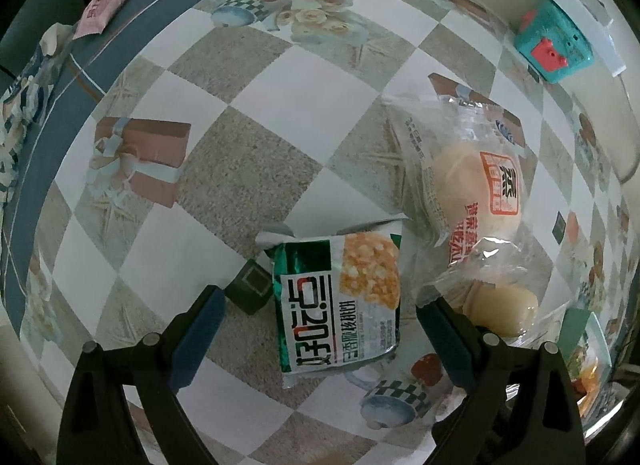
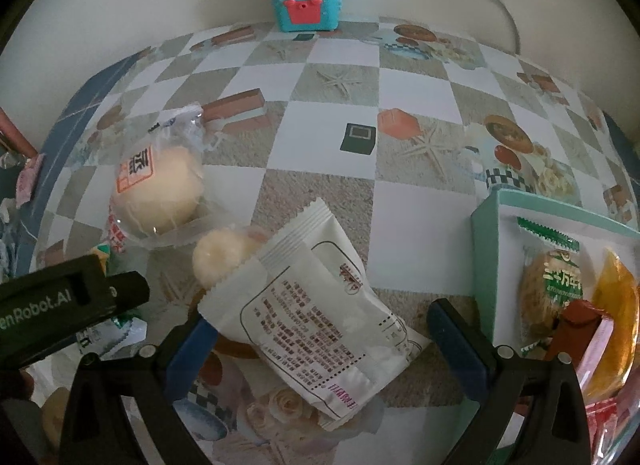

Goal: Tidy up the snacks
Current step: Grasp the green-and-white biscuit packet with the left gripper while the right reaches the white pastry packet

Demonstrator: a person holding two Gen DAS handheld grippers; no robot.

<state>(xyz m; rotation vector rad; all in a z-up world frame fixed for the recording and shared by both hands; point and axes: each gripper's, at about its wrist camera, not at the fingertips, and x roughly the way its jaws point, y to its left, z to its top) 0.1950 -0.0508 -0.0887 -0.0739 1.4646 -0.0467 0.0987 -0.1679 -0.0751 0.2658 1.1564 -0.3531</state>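
1. Left wrist view: we see the left gripper point(image 1: 320, 325) pointing straight down at the counter point(image 1: 248, 77), its jaws spread wide and released.
2. A green snack pack point(image 1: 340, 301) lies flat on the counter between the two fingers, touching neither.
3. Just right of it lies a clear bun pack point(image 1: 472, 181), and a second bun point(image 1: 504, 305) sits partly behind the right finger.
4. A teal box point(image 1: 554, 43) stands at the far edge; a pink packet point(image 1: 102, 9) lies well apart at the upper left.
5. Right wrist view: the right gripper point(image 2: 320, 341) tilts down, jaws wide, with a white pouch point(image 2: 320, 325) between them; we cannot tell whether the pads press it.
6. A tray point(image 2: 486, 249) with snacks sits to the right.
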